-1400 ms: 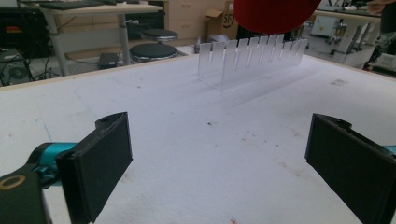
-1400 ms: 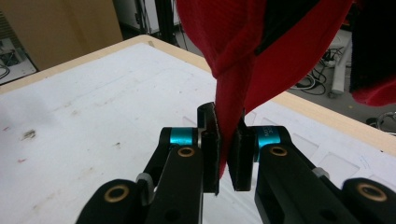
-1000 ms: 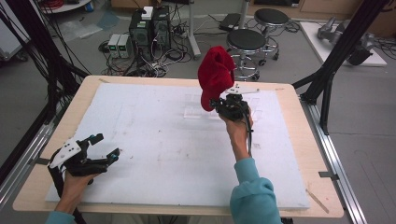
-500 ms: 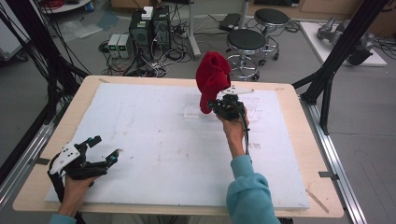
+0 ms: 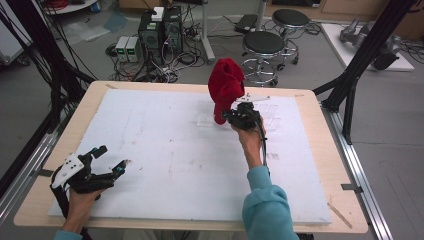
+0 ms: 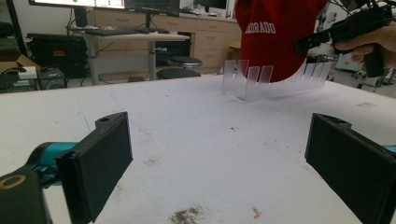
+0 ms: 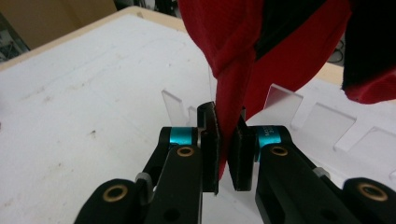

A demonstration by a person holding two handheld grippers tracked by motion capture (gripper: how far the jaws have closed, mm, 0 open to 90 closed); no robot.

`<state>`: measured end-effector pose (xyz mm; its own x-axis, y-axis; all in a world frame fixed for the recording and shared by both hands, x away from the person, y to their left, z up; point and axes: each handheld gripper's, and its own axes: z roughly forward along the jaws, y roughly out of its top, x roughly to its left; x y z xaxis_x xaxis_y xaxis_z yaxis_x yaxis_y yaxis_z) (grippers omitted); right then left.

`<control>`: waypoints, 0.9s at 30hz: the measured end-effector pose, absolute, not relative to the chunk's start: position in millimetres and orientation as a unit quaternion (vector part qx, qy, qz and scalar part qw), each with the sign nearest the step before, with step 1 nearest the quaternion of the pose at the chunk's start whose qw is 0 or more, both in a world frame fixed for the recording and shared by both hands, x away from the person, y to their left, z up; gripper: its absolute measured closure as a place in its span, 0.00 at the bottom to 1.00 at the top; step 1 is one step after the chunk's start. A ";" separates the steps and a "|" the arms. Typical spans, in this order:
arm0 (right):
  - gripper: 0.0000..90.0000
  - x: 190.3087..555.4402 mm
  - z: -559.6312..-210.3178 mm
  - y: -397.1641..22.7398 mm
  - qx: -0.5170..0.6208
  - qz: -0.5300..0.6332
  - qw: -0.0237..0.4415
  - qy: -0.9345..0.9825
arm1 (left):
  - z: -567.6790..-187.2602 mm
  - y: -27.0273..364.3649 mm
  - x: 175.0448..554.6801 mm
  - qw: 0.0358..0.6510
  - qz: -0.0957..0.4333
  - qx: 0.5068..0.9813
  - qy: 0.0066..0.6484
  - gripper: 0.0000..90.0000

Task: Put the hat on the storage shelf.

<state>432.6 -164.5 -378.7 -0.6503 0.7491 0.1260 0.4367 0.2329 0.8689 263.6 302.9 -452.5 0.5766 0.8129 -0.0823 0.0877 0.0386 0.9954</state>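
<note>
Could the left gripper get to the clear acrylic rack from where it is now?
Probably yes. The left gripper sits open near the table's front left, and bare white foam lies between it and the clear acrylic rack. The red cap, held above by the right gripper, crowds the rack.

Seen beyond the wooden table (image 5: 320,150) with its white foam top (image 5: 165,160): a grey floor (image 5: 390,145), two round black stools (image 5: 263,44), two computer towers (image 5: 161,27) amid tangled cables (image 5: 175,60), and black frame struts (image 5: 370,50) at both sides. Lined along the far wall in the left gripper view: pale wood drawer cabinets (image 6: 205,35), a desk (image 6: 126,39) with a keyboard, and monitors (image 6: 116,3) above.
</note>
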 end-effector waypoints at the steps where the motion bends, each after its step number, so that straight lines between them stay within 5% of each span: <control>1: 0.94 432.3 -379.0 -164.5 0.385 0.481 0.159 0.771 | -452.5 302.9 263.6 0.626 0.290 0.630 0.357 0.09; 11: 0.90 425.3 -380.7 -168.0 0.386 0.474 0.166 0.774 | -452.6 303.6 263.9 0.628 0.286 0.629 0.357 0.09; 21: 0.24 391.0 -355.3 -175.6 0.393 0.498 0.215 0.743 | -452.6 303.3 263.8 0.628 0.287 0.629 0.357 0.09; 27: 0.14 350.6 -337.8 -196.0 0.369 0.509 0.244 0.739 | -452.4 303.3 263.9 0.626 0.288 0.629 0.360 0.09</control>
